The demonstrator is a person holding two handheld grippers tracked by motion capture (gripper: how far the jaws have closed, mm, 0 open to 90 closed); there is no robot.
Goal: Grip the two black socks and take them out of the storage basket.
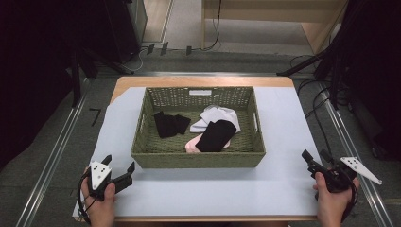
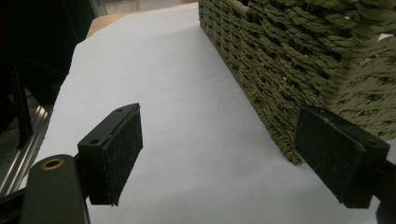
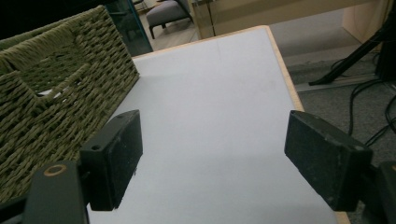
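A green woven basket [image 1: 197, 159] sits mid-table on a pale sheet. Inside lie a black sock [image 1: 170, 124] at the left, a white sock [image 1: 218, 115] behind, another black sock [image 1: 216, 136] over a pink one [image 1: 191, 145]. My left gripper [image 1: 119, 164] rests at the front left, open and empty, a hand around it. In the left gripper view its jaws [image 2: 219, 161] stand wide by the basket's corner [image 2: 299, 70]. My right gripper [image 1: 316, 156] is at the front right, open, held by the other hand. Its jaws [image 3: 212, 156] frame bare sheet, the basket [image 3: 51, 98] to their left.
The pale sheet [image 1: 283, 123] covers a wooden table [image 1: 208, 80] whose edges show at the back and front. Metal rails [image 1: 61, 142] run along both sides on the floor. Cables [image 1: 312, 94] and dark stands lie beyond the right edge.
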